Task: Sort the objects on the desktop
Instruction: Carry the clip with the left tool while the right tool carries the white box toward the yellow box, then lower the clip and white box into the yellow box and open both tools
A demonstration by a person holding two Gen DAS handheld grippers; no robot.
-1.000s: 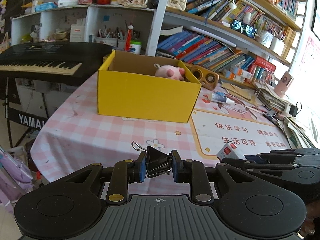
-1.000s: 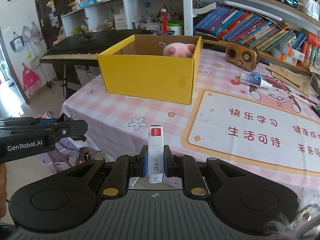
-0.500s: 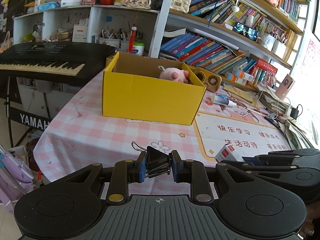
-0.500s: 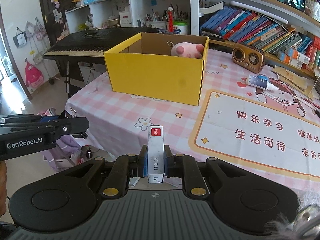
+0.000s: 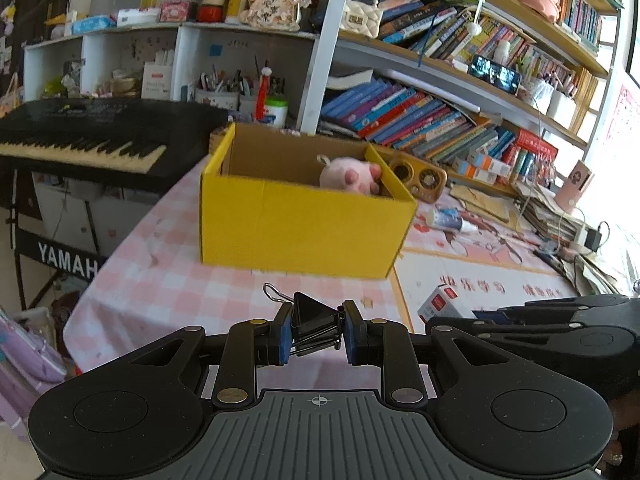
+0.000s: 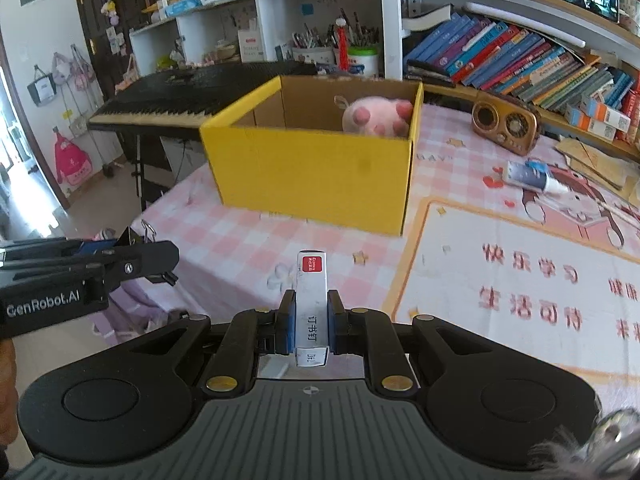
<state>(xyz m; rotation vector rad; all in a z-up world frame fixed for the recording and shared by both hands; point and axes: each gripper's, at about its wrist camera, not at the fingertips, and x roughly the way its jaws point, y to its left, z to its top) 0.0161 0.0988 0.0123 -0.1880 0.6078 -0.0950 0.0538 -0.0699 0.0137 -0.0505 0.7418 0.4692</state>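
1. Handling first: binder clip (image 5: 314, 322) pinched between the left gripper (image 5: 314, 334) pads, short of the yellow box (image 5: 304, 220) and above the checked tablecloth (image 5: 160, 272). Stiff, light, springy steel, probably slick on its painted sides, so best held across the flat black body as now, not by the wire loops poking out on the left.
2. Staple box (image 6: 311, 308) clamped in the right gripper (image 6: 311, 328), standing on end, red label at the far tip, also short of the yellow box. Light thin card, likely to dent if squeezed hard; gripped low on its long sides, so could tip or swing.
3. Already inside the yellow box: pink plush toy (image 6: 376, 116) against the right-hand wall. Plenty of free floor left of it, judging by the open brown interior.
4. Still out beyond the yellow box's right side: small tube (image 6: 532, 176) and brown radio (image 6: 504, 128).
5. Versus a second ago: yellow box looms larger and closer in both views, more of the interior visible, slight motion blur. Grips on clip and staple box unchanged. Looks like a carry toward the drop.
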